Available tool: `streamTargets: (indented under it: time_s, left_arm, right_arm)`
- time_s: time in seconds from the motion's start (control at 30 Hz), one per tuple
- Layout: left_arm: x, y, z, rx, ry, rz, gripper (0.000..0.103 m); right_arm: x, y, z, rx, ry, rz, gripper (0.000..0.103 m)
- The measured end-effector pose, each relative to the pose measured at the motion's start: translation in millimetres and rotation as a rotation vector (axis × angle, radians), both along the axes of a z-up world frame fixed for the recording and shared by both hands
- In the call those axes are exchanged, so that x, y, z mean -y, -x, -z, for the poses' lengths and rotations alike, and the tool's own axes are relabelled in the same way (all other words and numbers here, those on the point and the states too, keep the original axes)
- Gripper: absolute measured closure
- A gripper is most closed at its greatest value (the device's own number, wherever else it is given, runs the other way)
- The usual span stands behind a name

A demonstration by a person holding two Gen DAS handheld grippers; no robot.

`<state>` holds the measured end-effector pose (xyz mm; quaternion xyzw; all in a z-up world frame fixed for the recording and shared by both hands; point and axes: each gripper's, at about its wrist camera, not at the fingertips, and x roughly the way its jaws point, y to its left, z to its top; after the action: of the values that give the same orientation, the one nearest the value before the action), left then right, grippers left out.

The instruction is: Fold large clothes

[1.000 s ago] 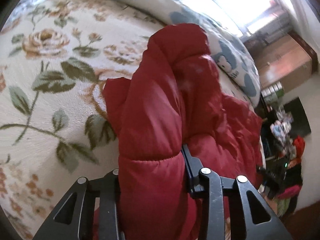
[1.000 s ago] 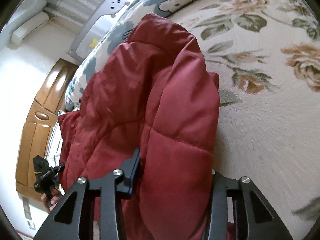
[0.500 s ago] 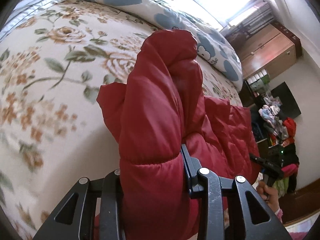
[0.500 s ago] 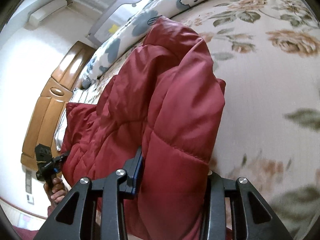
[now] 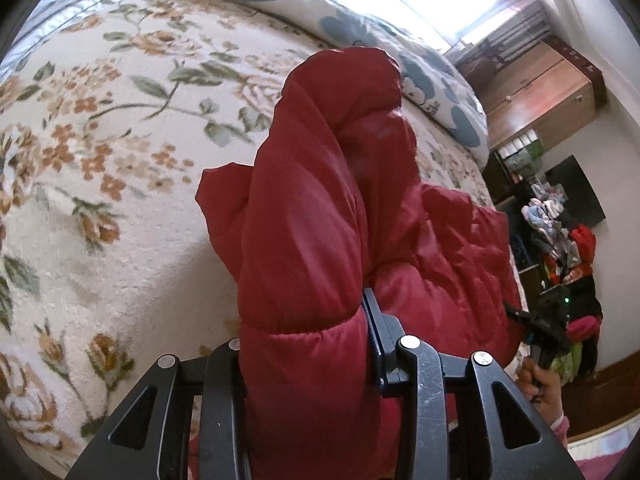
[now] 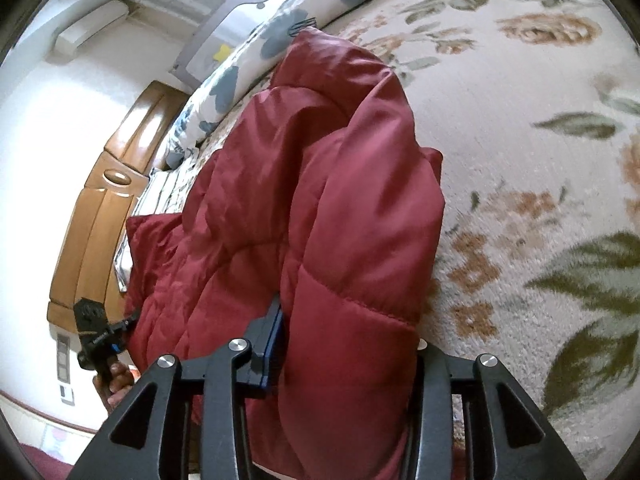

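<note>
Mid-fold: my left gripper [image 5: 306, 344] and right gripper [image 6: 344, 344] each pinch the red puffer jacket [image 5: 320, 208], bedspread [image 5: 100, 208] ahead. Next: lay the held edge forward evenly.

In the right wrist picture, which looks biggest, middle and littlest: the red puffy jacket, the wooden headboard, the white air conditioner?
1. red puffy jacket, though it is nearest the camera
2. wooden headboard
3. white air conditioner, farthest off

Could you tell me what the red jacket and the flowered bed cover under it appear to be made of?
Red quilted puffer jacket: smooth synthetic shell, probably nylon, slight sheen, stitched padded panels. Cream floral bed cover: seemingly plush fleece; fuzzy, matte nap.
</note>
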<state>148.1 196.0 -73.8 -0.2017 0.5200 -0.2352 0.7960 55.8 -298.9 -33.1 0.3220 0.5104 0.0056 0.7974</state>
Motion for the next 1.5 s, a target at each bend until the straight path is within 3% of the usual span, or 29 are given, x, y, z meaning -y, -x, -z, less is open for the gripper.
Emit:
streamTargets:
  time_s: [0.4,0.5,0.57,0.63,0.77,1.13,1.33,1.4,1.43,1.47,1.5]
  left_arm:
    - [12,-2,19,-0.023,-0.037,-0.059,0.058]
    - [13,-2,16,-0.017,-0.070,-0.067,0.050]
    - [11,-5,13,-0.016,-0.099,-0.077,0.034]
    - [10,-5,5,0.003,-0.149,-0.103,0.025]
    - [7,-8,-7,0.033,-0.160,-0.127,0.024]
    - [42,-34,-35,0.086,-0.256,-0.099,0.022]
    - [59,-69,-39,0.086,-0.254,-0.099,0.021]
    - [64,-82,-35,0.090,-0.269,-0.103,0.023]
    - [68,-88,-33,0.091,-0.293,-0.099,0.030]
    - [73,-94,-29,0.084,-0.311,-0.088,0.056]
    - [77,-98,-25,0.071,-0.324,-0.077,0.072]
  right_arm:
    - [4,4,16,-0.009,0.010,0.021,0.044]
    - [2,5,14,-0.013,0.016,0.021,0.042]
    - [1,5,13,-0.018,0.028,0.017,0.038]
    - [1,4,12,-0.026,0.043,0.016,0.033]
    - [3,0,6,-0.031,0.087,0.022,0.023]
    - [10,-39,-19,-0.013,0.278,0.006,0.017]
    - [28,-78,-20,0.008,0.240,0.015,0.016]
    - [37,-90,-11,-0.002,0.173,0.031,0.016]
    - [40,-97,-6,-0.006,0.134,0.034,0.018]
    - [41,-101,-2,-0.010,0.124,0.034,0.030]
    - [40,-105,-1,-0.016,0.135,0.030,0.043]
